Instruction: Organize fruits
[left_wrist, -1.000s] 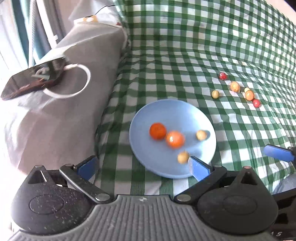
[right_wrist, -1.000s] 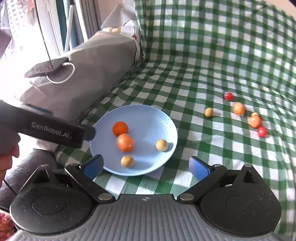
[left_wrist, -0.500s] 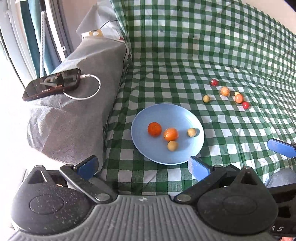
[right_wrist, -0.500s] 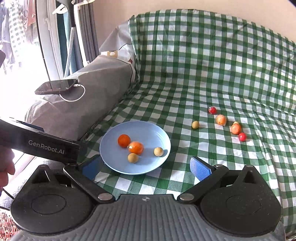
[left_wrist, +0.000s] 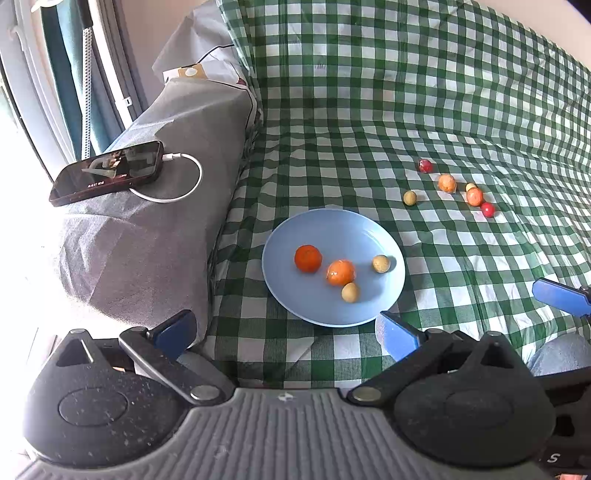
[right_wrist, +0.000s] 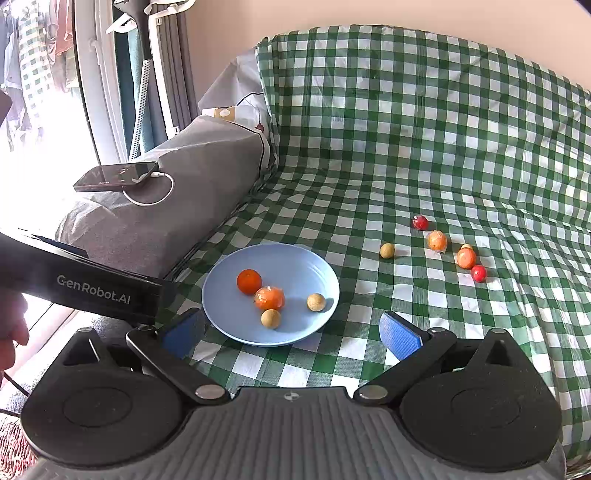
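Left gripper (left_wrist: 284, 330): jaws spread wide, nothing between the blue pads, hanging just short of the plate's near edge.
Right gripper (right_wrist: 291, 332): wide open too and empty, its pads either side of the plate's near rim, above the cloth.
Blue plate (left_wrist: 280, 280): flat on the green checked cloth (left_wrist: 406, 92), close to the grey cushion's foot.
On the plate: four fruits. A deep orange one (left_wrist: 307, 258) sits leftmost, a second orange fruit (left_wrist: 340, 273) is just beside it, a small tan fruit (left_wrist: 350, 292) touches or nearly touches that second one on the near side, and another tan fruit (left_wrist: 381, 264) lies a little apart to the right.
Loose fruits: a scatter well beyond the plate to the right. There's a dark red one (left_wrist: 425, 165) farthest back, a pale orange one (left_wrist: 447, 182), a lone tan one (left_wrist: 409, 198) nearest the plate, then an orange fruit (left_wrist: 474, 196) with a small yellowish one (left_wrist: 470, 187) tucked right behind it, and a bright red one (left_wrist: 488, 209) at the end of the line.
Grey cushion (left_wrist: 159, 229): on the left, a dark phone (left_wrist: 107, 172) lying on top with a white cable (left_wrist: 184, 192) plugged in and looping beside it.
Person: a hand (right_wrist: 11, 332) at the left edge of the right wrist view, holding the other device.
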